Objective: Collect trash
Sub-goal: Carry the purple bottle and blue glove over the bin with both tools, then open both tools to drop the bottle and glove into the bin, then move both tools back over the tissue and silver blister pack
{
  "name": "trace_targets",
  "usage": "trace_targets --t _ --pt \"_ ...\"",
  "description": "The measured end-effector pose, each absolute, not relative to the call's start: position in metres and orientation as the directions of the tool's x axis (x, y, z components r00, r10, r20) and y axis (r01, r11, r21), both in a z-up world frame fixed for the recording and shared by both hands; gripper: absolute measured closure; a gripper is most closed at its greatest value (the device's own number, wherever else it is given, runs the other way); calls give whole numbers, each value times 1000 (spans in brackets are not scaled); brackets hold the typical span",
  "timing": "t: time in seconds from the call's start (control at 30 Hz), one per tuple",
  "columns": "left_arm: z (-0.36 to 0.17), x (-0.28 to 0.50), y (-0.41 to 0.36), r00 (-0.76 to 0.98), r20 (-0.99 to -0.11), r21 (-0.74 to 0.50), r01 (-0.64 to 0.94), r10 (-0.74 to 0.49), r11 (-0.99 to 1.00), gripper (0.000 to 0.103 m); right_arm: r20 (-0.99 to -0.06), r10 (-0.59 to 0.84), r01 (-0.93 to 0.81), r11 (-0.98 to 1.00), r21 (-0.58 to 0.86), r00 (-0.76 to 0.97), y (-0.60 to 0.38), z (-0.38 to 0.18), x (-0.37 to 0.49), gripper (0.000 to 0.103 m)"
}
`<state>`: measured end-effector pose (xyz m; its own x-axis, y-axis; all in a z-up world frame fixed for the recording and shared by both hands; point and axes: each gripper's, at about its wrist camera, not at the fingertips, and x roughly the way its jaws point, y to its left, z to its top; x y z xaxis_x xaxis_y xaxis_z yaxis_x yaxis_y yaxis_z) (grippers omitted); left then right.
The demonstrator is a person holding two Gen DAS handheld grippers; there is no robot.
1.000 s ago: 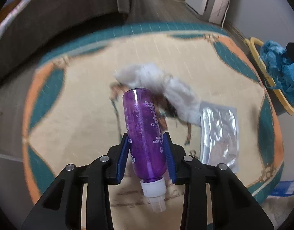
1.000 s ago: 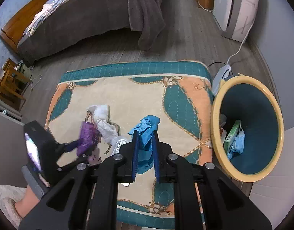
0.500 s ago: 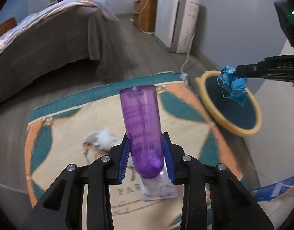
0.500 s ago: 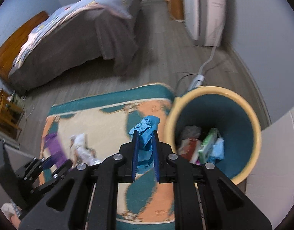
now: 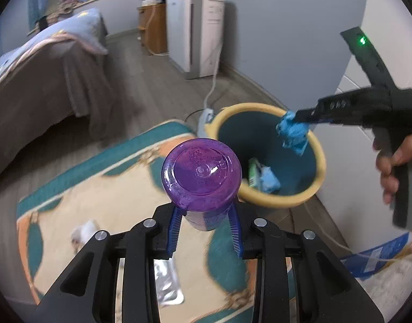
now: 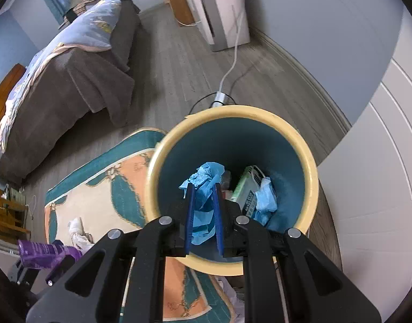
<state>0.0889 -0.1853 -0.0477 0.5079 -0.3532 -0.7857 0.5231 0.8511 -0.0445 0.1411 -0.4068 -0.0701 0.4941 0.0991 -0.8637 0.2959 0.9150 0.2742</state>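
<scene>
Soft even daylight — fisheye-warped edges, slight motion blur.

- purple bottle (image 5: 202,173) in left claw (image 5: 206,228): translucent glossy plastic, smooth moulded base with highlights
- left claw body: matt black plastic, shiny metal screw heads; finger pads (image 5: 174,227) blue ribbed plastic
- blue wad (image 6: 204,188) between right claw (image 6: 203,215) pads: crumpled thin matt paper or non-woven sheet, cannot tell which
- bin (image 6: 311,169) under right claw: smooth plastic, satin yellow rim, matt teal inner wall
- rug (image 5: 120,177) below left claw: woven cloth, matt, low pile
- silver pouch (image 5: 165,282) under left claw: glossy foil-like film, crinkled
- floor (image 6: 179,62) beyond bin: grey wood-look planks, low sheen
- bed cover (image 6: 58,94) far left of right claw: soft matt brown cloth
</scene>
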Motion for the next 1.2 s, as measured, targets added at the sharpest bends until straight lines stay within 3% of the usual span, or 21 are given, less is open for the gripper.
trace_targets --t 0.37,0.47,0.53,0.67,0.73,0.87,0.93,1.0,1.2 --pt "-65 121 -280 436 -828 7 636 -352 772 70 -859 74 408 858 314 506 -442 -79 136 90" --pt "-71 134 -290 420 -832 -28 621 -363 783 69 -855 63 419 852 314 514 -444 -77 135 89" --pt "-72 140 -292 420 -830 -42 608 -366 793 59 -851 57 421 850 316 523 -444 -76 133 87" --pt "-67 142 -290 443 -818 -39 593 -367 804 33 -841 46 420 851 316 538 -444 -72 133 57" --pt "-65 141 -283 460 -815 -25 580 -352 815 27 -839 41 419 852 313 543 -442 -70 133 54" --pt "-57 138 -254 498 -809 5 539 -314 842 13 -840 42 395 869 298 542 -431 -67 138 34" --pt "-52 139 -238 518 -803 18 514 -294 857 11 -841 49 369 884 288 539 -420 -64 142 29" --pt "-48 137 -216 528 -804 19 482 -273 876 10 -843 54 349 895 278 536 -413 -62 145 16" --pt "-36 125 -137 558 -810 63 387 -180 920 9 -850 50 251 945 211 525 -363 -52 147 10"
